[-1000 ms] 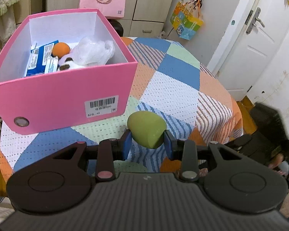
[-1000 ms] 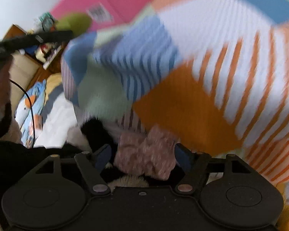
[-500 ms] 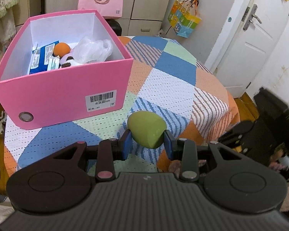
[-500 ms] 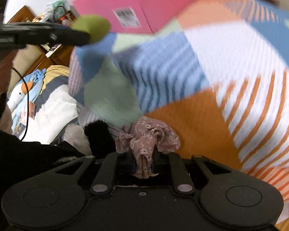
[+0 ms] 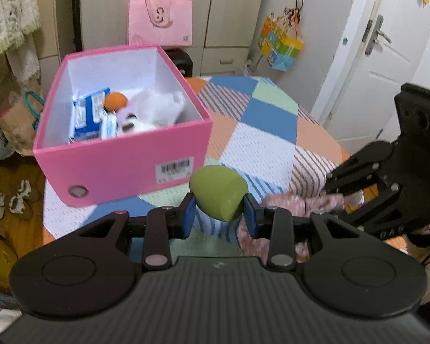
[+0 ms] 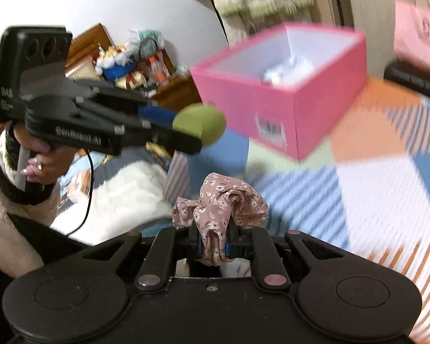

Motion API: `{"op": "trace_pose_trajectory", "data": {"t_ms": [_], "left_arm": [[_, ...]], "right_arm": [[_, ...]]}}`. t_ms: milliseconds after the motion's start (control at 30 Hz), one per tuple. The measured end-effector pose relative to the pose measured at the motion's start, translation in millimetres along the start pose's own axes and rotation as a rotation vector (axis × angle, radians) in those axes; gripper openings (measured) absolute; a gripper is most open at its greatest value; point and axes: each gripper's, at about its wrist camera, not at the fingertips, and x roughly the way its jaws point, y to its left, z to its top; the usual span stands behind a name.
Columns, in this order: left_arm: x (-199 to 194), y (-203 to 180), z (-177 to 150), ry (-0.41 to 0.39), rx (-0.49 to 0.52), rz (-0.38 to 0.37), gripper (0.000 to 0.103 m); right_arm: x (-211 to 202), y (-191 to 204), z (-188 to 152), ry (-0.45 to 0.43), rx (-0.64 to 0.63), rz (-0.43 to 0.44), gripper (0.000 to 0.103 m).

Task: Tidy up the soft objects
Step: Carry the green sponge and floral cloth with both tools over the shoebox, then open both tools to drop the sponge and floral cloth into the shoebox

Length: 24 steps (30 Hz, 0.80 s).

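1. Left tongs (image 5: 218, 215) pinching green sponge egg (image 5: 218, 192), lower centre of the left wrist view, above patchwork tabletop (image 5: 261, 149).
2. Right tongs (image 6: 213, 243) pressed on floral scrunchie (image 6: 219, 203), lower centre of the right wrist view.
3. Pink box (image 5: 123, 169) at left centre, open-topped, holding packets and an orange ball (image 5: 116, 101).
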Motion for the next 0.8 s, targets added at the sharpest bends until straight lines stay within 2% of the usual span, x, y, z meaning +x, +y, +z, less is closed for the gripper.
{"op": "trace_pose_trajectory", "data": {"t_ms": [67, 167, 367, 500, 800], "left_arm": [[-2.9, 3.9, 5.4, -0.015, -0.011, -0.011, 0.034], [-3.2, 9.9, 15.3, -0.032, -0.010, -0.014, 0.034], [3.8, 26.4, 49.4, -0.092, 0.018, 0.042, 0.034], [17.9, 41.4, 77.4, -0.124, 0.014, 0.053, 0.034], [64.5, 79.0, 130.7, -0.155, -0.029, 0.062, 0.034]], "right_arm": [[-9.7, -9.8, 15.2, -0.048, 0.018, 0.033, 0.017], [-17.5, -24.2, 33.9, -0.117, 0.036, 0.037, 0.017], [-14.4, -41.5, 75.7, -0.185, 0.028, 0.011, 0.017], [-3.8, -60.2, 107.7, -0.209, 0.048, 0.030, 0.018], [34.3, -112.1, 163.8, -0.202, 0.068, -0.054, 0.018]]}}
